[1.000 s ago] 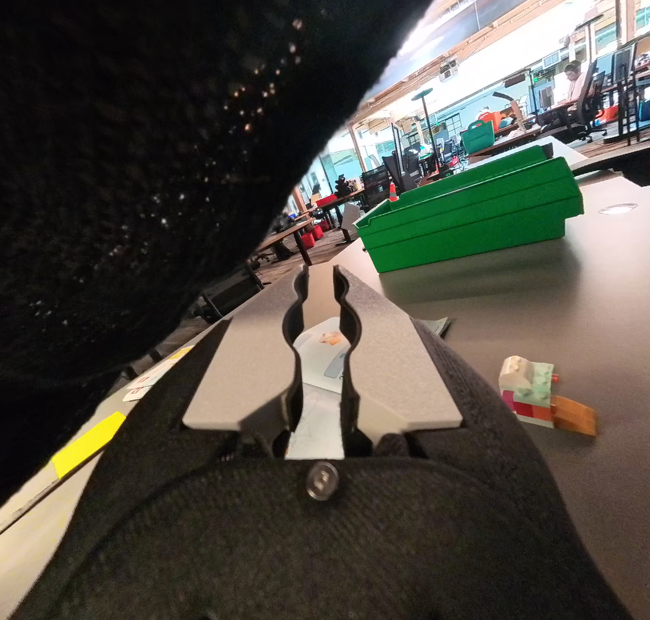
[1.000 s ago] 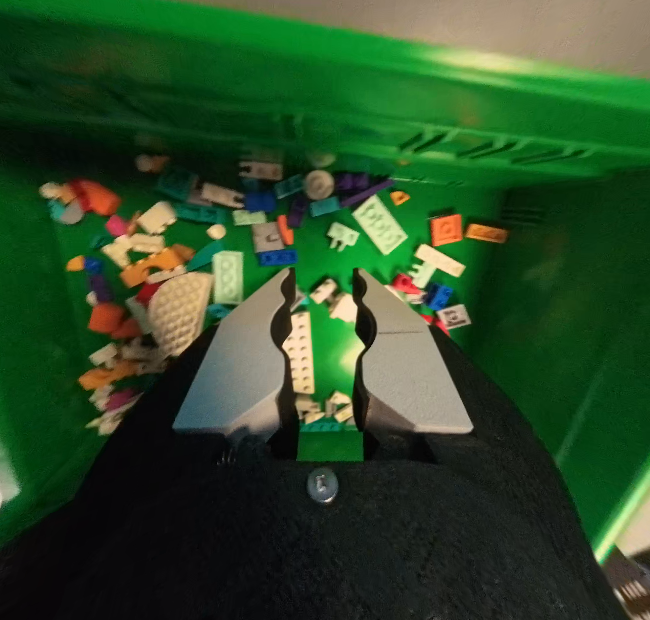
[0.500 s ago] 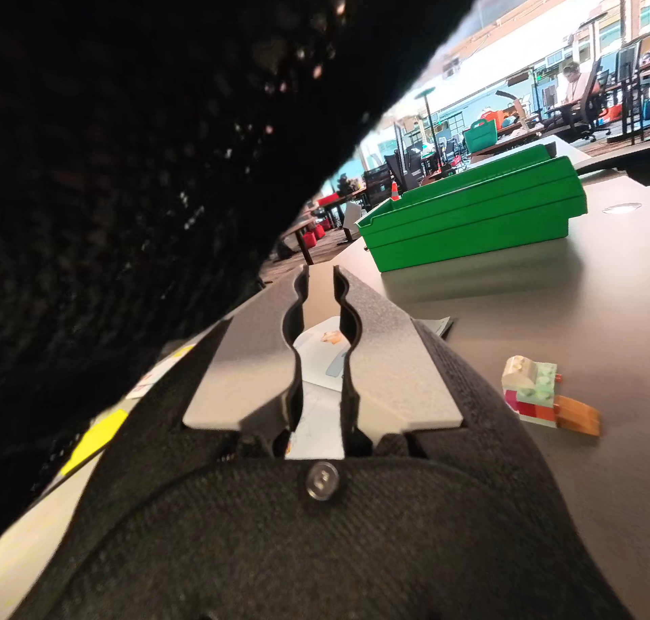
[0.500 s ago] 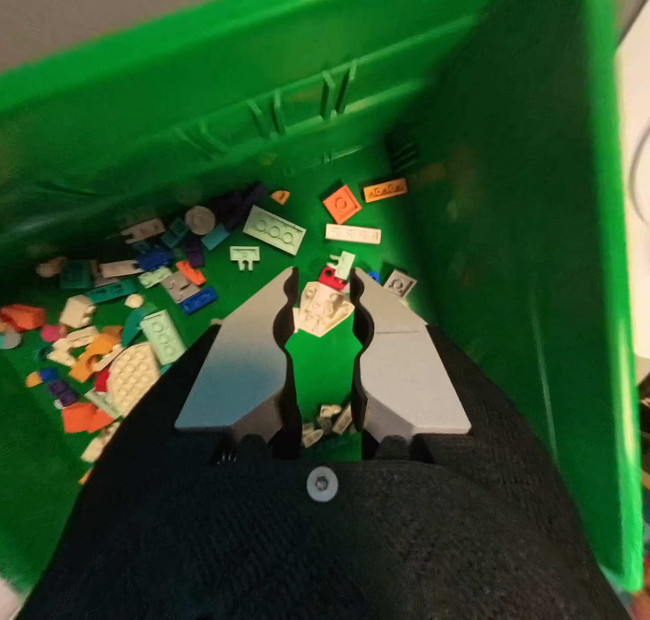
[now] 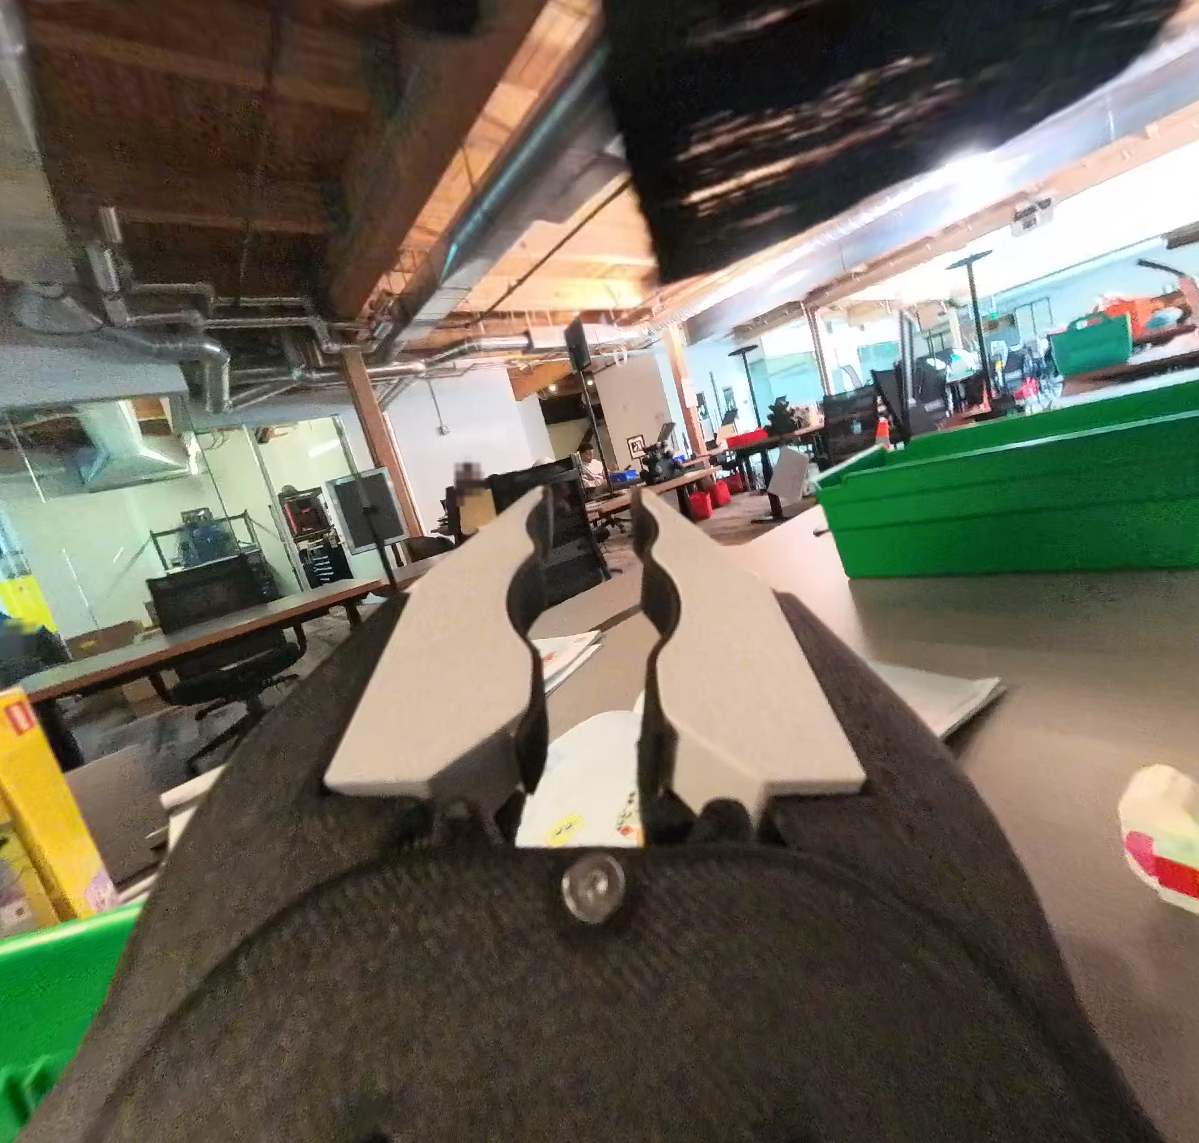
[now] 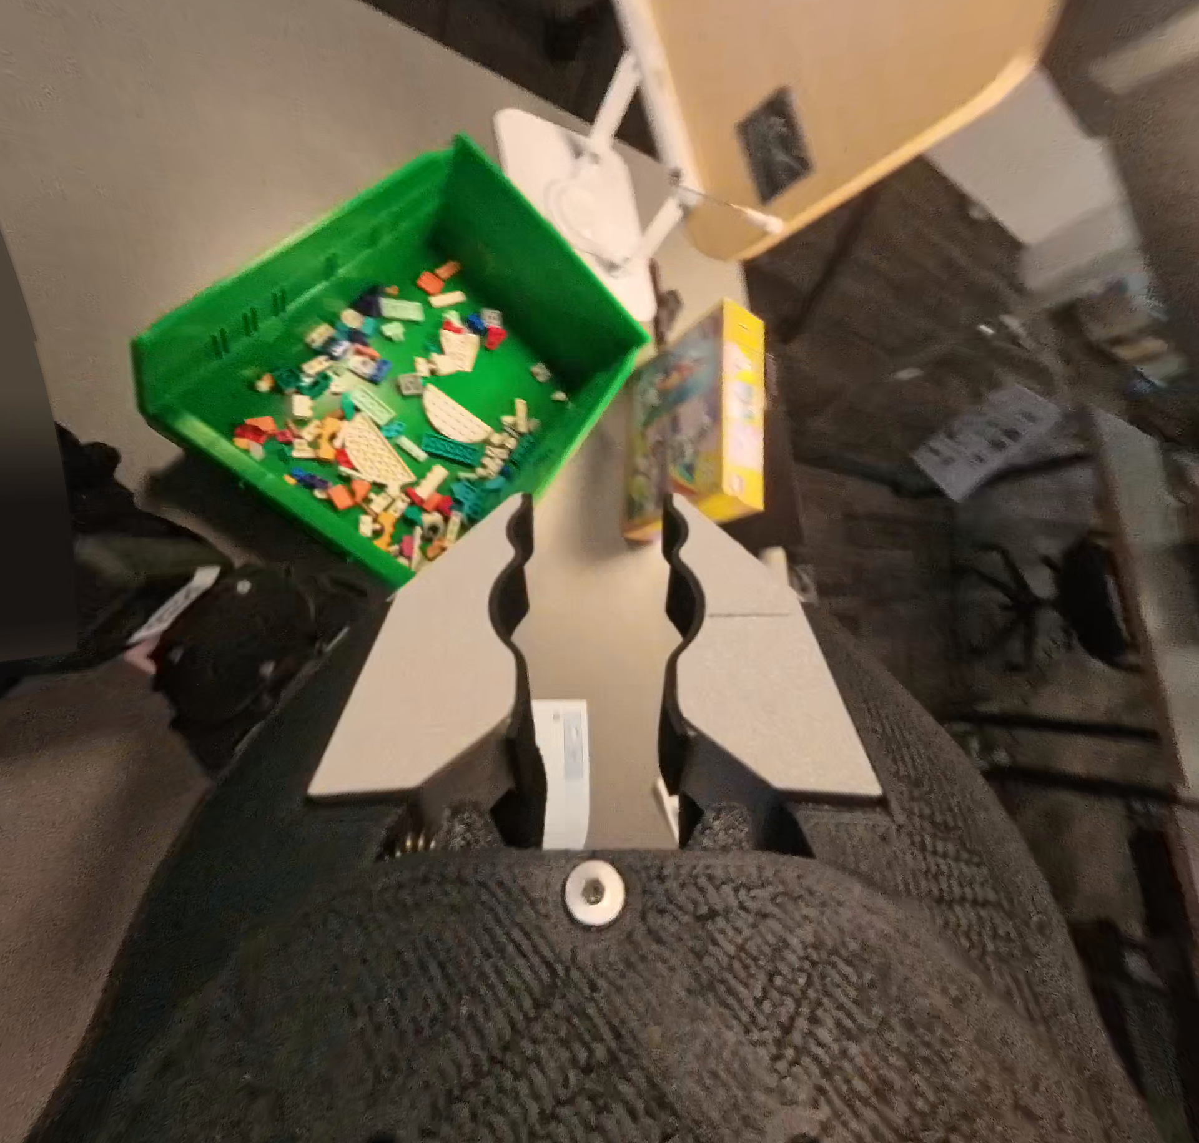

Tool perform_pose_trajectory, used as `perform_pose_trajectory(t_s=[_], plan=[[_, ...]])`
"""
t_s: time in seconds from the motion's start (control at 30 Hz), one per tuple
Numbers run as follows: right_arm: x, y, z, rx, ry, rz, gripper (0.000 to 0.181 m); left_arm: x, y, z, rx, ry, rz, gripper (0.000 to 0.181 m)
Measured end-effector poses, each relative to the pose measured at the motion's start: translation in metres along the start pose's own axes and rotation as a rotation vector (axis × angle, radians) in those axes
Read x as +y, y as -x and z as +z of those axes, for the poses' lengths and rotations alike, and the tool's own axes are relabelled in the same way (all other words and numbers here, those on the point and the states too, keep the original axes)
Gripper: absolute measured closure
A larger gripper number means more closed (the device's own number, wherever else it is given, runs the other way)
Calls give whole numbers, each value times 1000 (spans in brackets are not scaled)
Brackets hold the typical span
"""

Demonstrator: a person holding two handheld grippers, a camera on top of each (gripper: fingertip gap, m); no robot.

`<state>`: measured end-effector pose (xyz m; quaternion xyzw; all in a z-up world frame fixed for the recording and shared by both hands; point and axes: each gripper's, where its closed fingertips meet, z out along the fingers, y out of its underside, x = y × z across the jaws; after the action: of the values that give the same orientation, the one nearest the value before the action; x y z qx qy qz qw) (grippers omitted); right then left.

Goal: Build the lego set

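Note:
My left gripper (image 5: 590,502) is open and empty, held low over the grey table and an open instruction booklet (image 5: 584,761). A small part-built lego model (image 5: 1161,839), cream, mint and red, lies on the table at the right edge. My right gripper (image 6: 597,509) is open and empty, high above the table. A green bin (image 6: 538,256) with several loose bricks (image 6: 383,437) sits ahead and to its left. The right gripper's black body (image 5: 843,106) shows blurred at the top of the left wrist view.
Stacked green bins (image 5: 1012,515) stand at the far right of the table. A yellow lego box (image 6: 714,418) lies beside the brick bin; it also shows in the left wrist view (image 5: 39,820). A white lamp base (image 6: 584,204) stands behind the bin. The left gripper's tips are roughly 20 centimetres from the right gripper's. To reach the small part-built lego model (image 5: 1161,839) in a straight line is about 20 centimetres for my left fingers, about 35 centimetres for my right.
My right gripper has risen up and back out of the green bin, with nothing in it. My left gripper has tilted up, and the model now sits at the view's right edge.

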<state>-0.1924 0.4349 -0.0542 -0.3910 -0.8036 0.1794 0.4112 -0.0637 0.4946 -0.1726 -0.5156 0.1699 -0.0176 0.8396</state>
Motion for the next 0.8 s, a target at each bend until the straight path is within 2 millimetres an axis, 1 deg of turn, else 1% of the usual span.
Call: perform_pose_trajectory(t_s=[0.07, 0.13, 0.17, 0.2, 0.23, 0.27, 0.33, 0.4, 0.43, 0.5, 0.57, 0.6, 0.67, 0.8], plan=[[23, -3, -56, 155, -26, 87, 143, -5, 3, -4, 0, -31, -23, 156], [55, 4, -104, 289, -58, 191, 141, -14, 2, -9, 12, -75, -44, 154], [73, 9, -124, 357, -70, 233, 141, -20, 3, -11, 20, -101, -60, 153], [93, 15, -143, 435, -88, 274, 141, -25, 3, -12, 30, -119, -60, 152], [114, 21, -160, 516, -109, 316, 141, -31, 9, -13, 13, -121, -53, 152], [137, 28, -173, 592, -128, 357, 141, -40, 20, -16, -31, -123, -52, 151], [185, 44, -194, 742, -146, 425, 141, -68, 39, -29, -87, -140, -99, 151], [229, 62, -205, 869, -168, 488, 142, -95, 50, -48, -98, -141, -129, 147], [246, 72, -207, 916, -182, 506, 142, -105, 56, -59, -116, -122, -124, 147], [276, 90, -204, 992, -197, 519, 142, -117, 66, -82, -167, -61, -96, 147], [297, 103, -196, 1065, -183, 475, 142, -121, 69, -104, -204, 10, -56, 143], [305, 107, -192, 1101, -163, 430, 143, -120, 69, -116, -223, 45, -28, 141], [312, 112, -181, 1151, -117, 329, 143, -112, 70, -140, -286, 128, 50, 136], [311, 113, -168, 1206, -56, 164, 146, -84, 78, -188, -436, 300, 201, 125]])
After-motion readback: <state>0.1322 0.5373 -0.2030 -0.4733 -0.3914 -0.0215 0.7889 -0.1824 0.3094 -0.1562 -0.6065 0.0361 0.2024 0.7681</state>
